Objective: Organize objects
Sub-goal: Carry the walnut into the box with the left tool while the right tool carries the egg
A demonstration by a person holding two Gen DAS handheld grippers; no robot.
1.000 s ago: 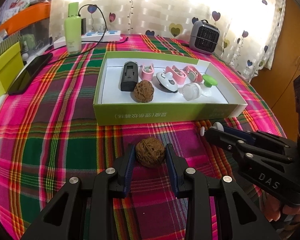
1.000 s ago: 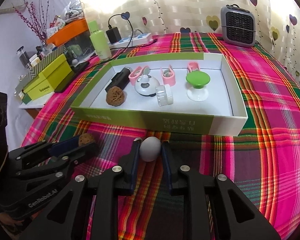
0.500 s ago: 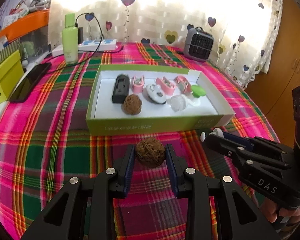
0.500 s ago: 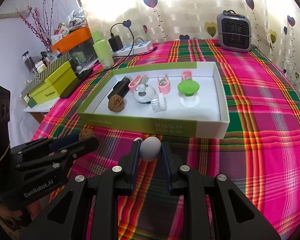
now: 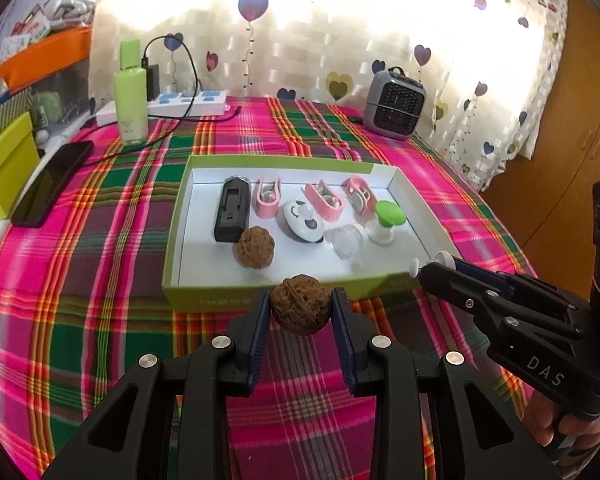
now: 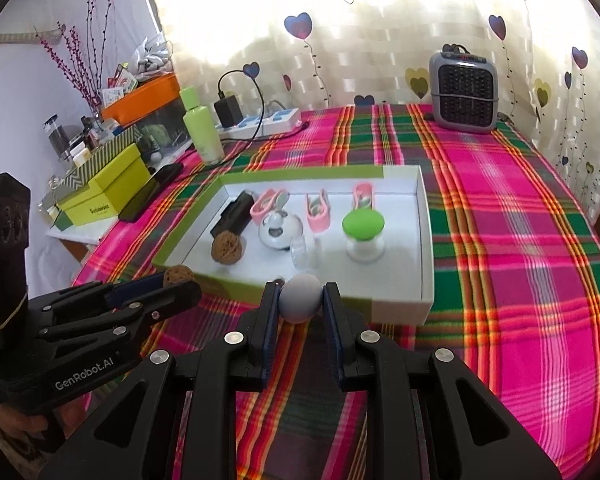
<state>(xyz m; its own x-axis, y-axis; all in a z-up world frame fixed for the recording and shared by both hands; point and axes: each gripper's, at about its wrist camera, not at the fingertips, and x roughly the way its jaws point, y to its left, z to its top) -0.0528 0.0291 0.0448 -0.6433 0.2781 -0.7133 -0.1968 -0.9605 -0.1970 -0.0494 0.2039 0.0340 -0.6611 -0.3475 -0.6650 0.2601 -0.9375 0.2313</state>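
My left gripper (image 5: 300, 308) is shut on a brown walnut (image 5: 301, 309) and holds it above the cloth, just in front of the near wall of the green-and-white box (image 5: 260, 300). My right gripper (image 6: 301, 300) is shut on a small white ball-shaped object (image 6: 301, 298), also raised before the box's near wall (image 6: 396, 308). In the box lie a second walnut (image 5: 256, 247), a black block (image 5: 232, 214), pink clips (image 5: 324, 201), a white panda-faced item (image 5: 302, 222), a clear cap (image 5: 346, 242) and a green-topped knob (image 5: 388, 220).
The table has a pink-and-green plaid cloth (image 5: 100, 280). At the back stand a green bottle (image 5: 131, 96), a power strip (image 5: 188, 103) with a charger, and a small grey heater (image 5: 394, 106). A phone (image 5: 52, 182) and yellow-green boxes (image 5: 0, 168) lie at the left.
Both grippers have risen and pulled back from the box, each still holding its object. The box and its contents look smaller and farther away.
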